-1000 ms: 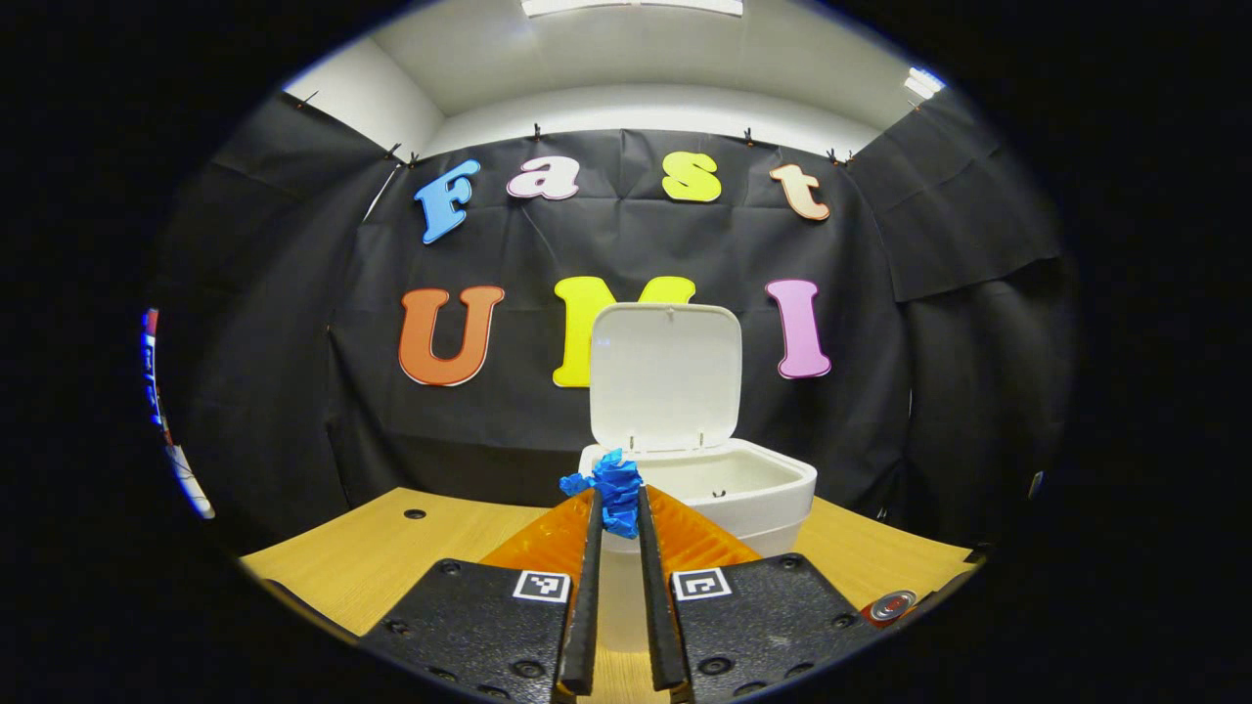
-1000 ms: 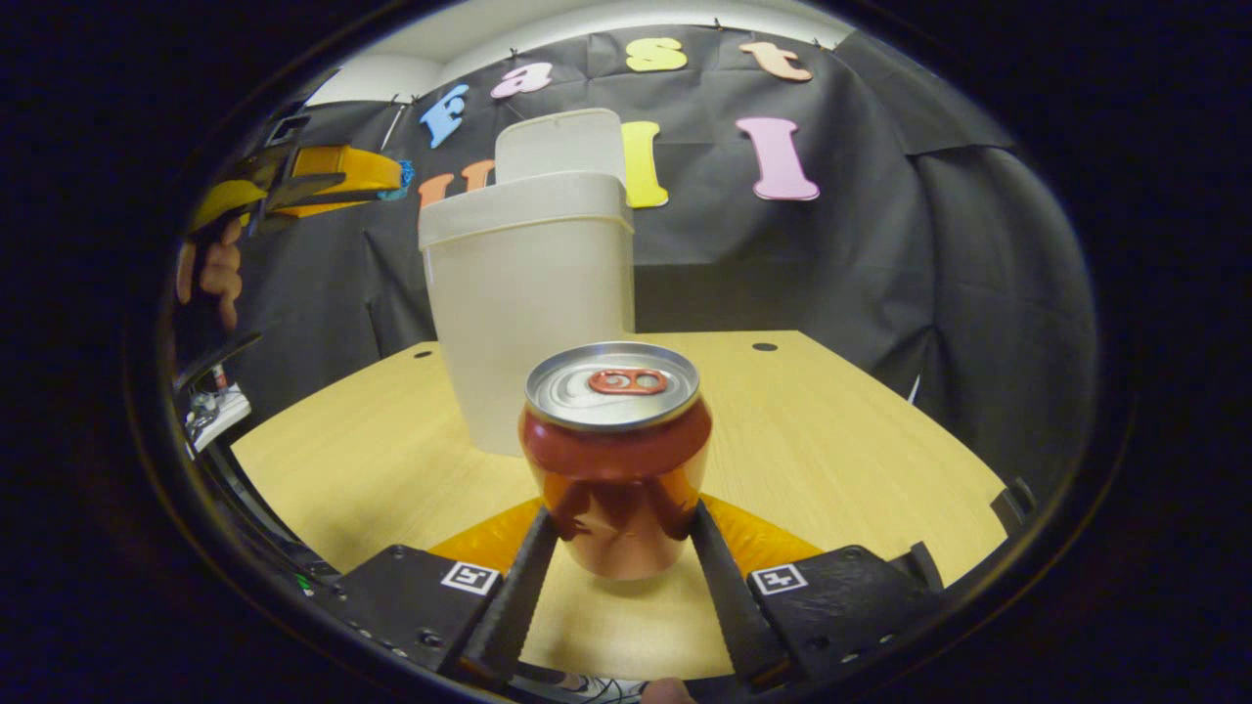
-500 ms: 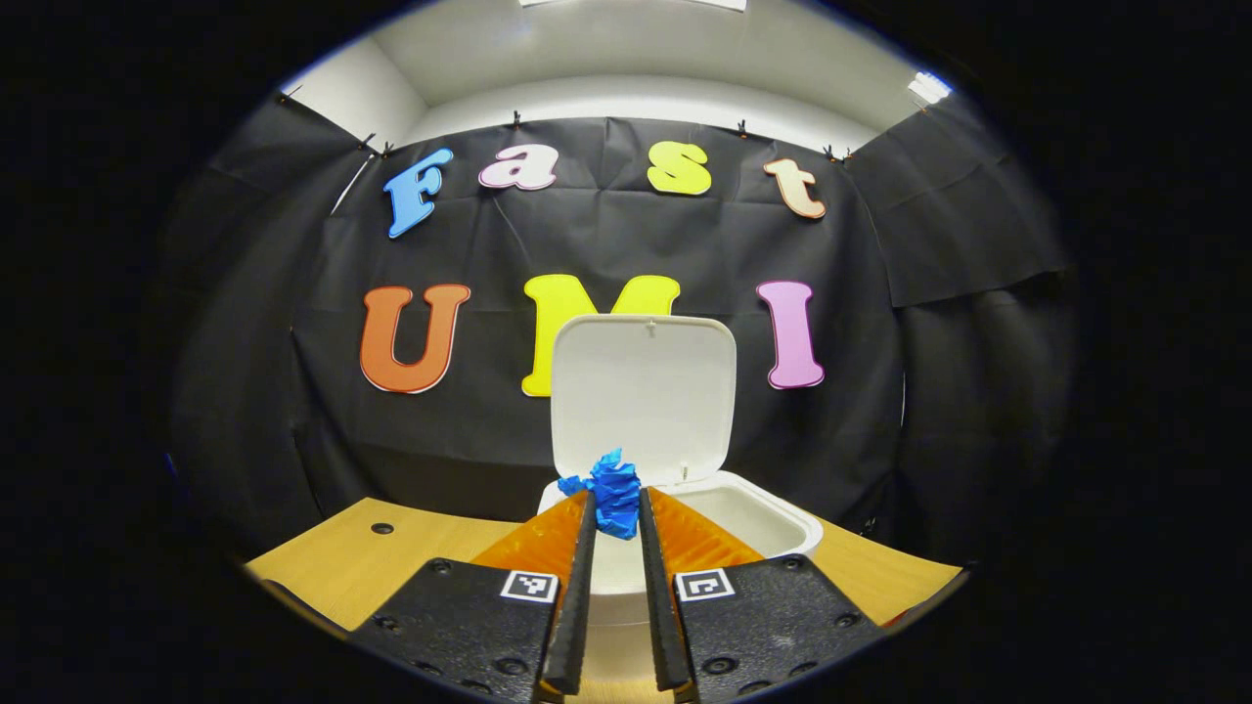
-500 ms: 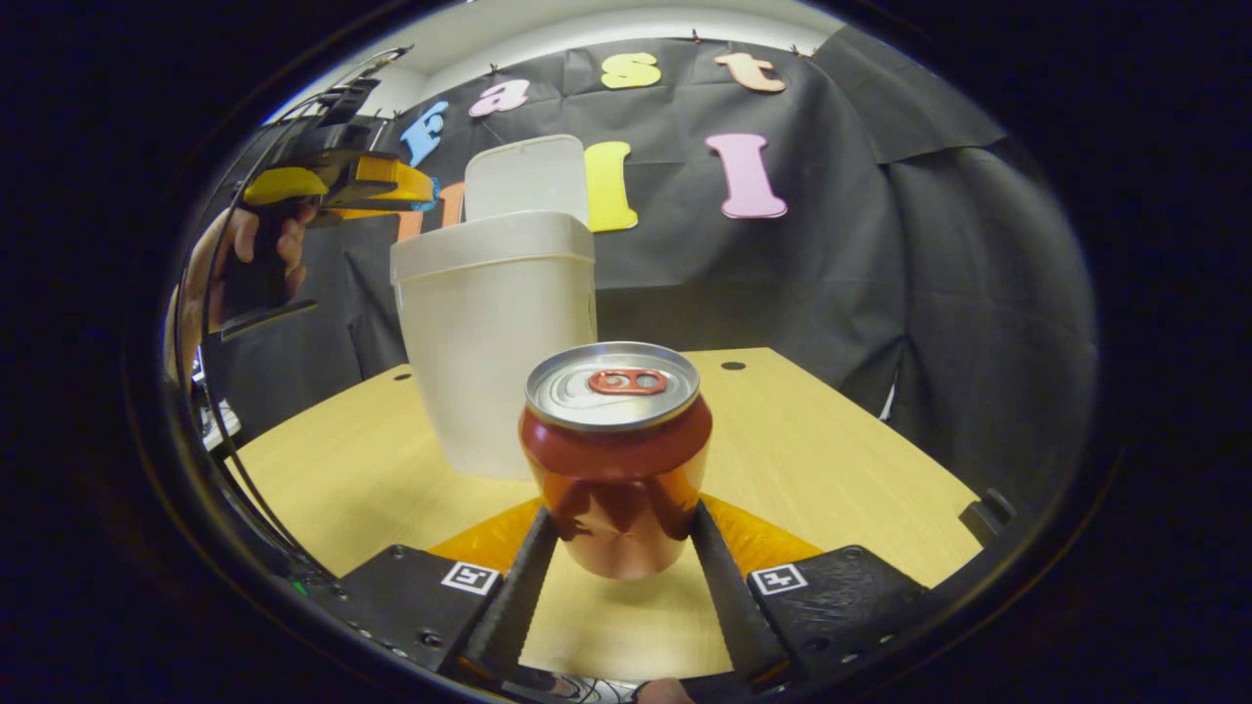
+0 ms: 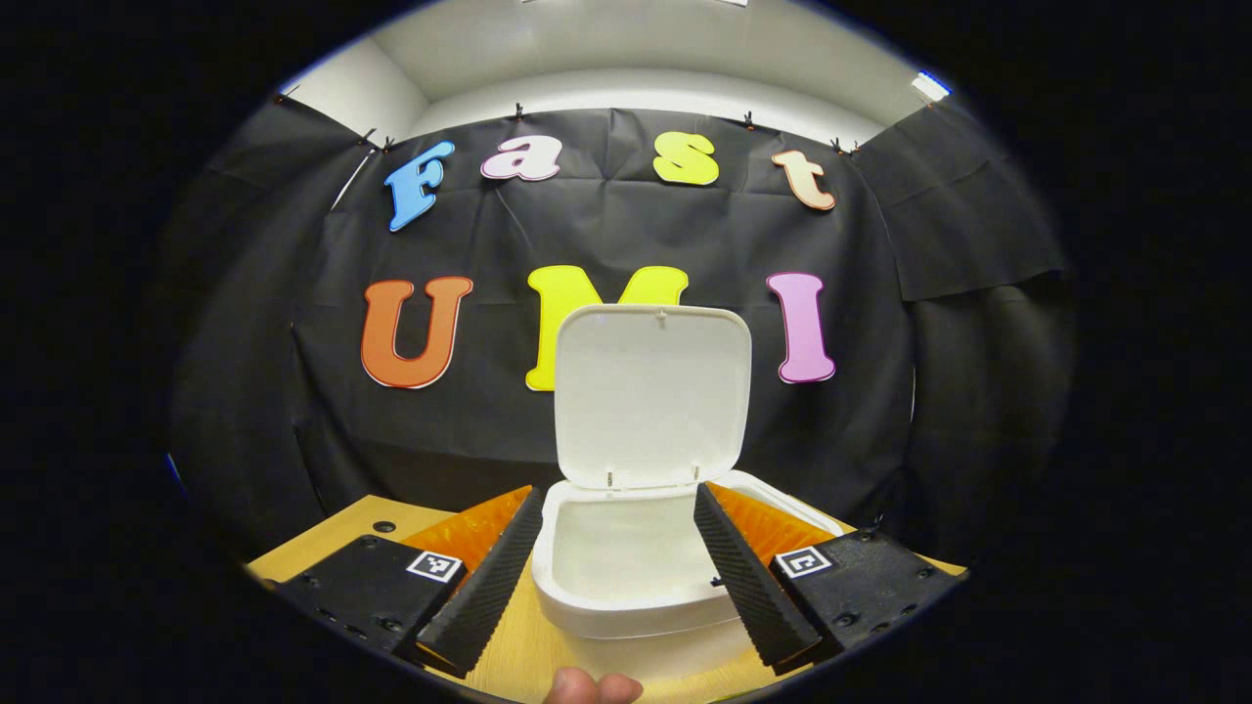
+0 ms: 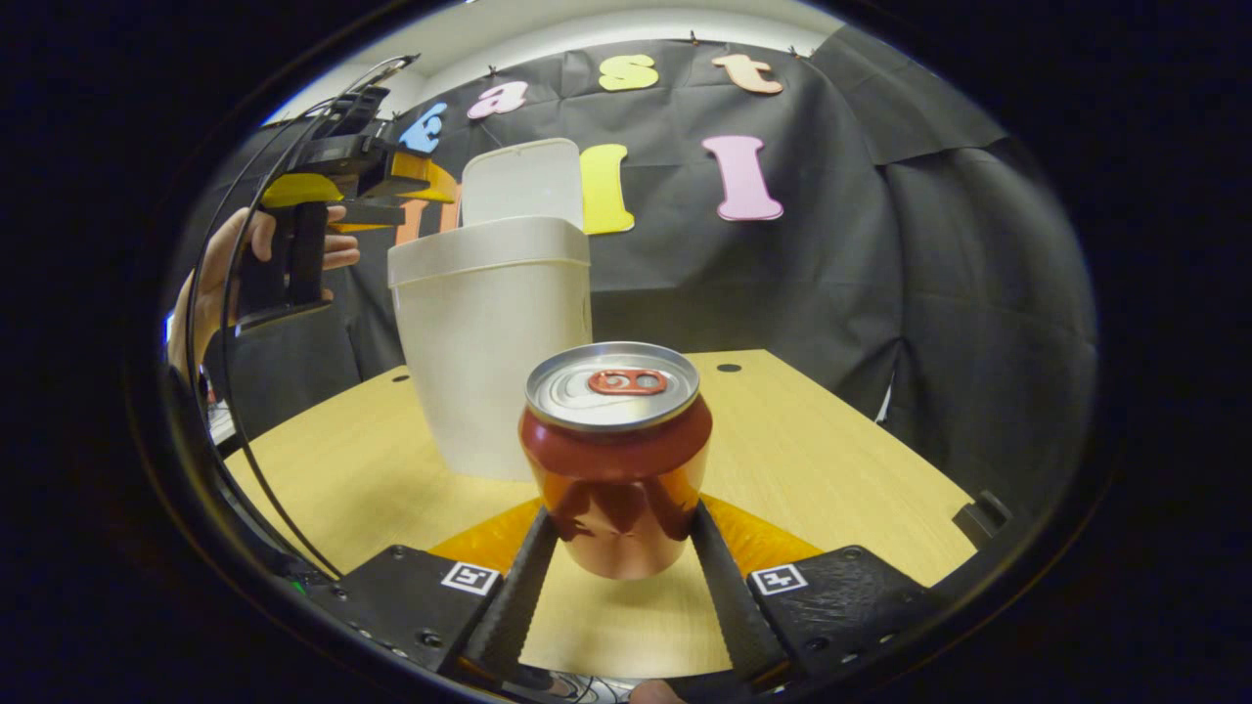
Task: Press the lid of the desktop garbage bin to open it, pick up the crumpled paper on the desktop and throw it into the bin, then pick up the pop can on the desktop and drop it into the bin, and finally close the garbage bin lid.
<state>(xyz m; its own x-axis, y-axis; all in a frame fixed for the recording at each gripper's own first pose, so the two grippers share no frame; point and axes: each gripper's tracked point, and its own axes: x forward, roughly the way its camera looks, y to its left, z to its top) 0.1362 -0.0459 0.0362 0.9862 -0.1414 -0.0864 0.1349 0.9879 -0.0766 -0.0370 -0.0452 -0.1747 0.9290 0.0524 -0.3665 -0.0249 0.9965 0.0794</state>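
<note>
The left tool (image 5: 618, 548) is released, fingers spread wide, with the white bin (image 5: 626, 587) directly ahead between and below them, its lid (image 5: 650, 396) standing upright. The right tool (image 6: 623, 548) grasps the pop can (image 6: 616, 455) upright between its fingers above the worktop (image 6: 822, 460), the bin ahead to its left.

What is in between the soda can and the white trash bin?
Nothing. In the right gripper view, bare wooden table lies between the pop can, gripped by the right gripper, and the bin standing behind it.
</note>
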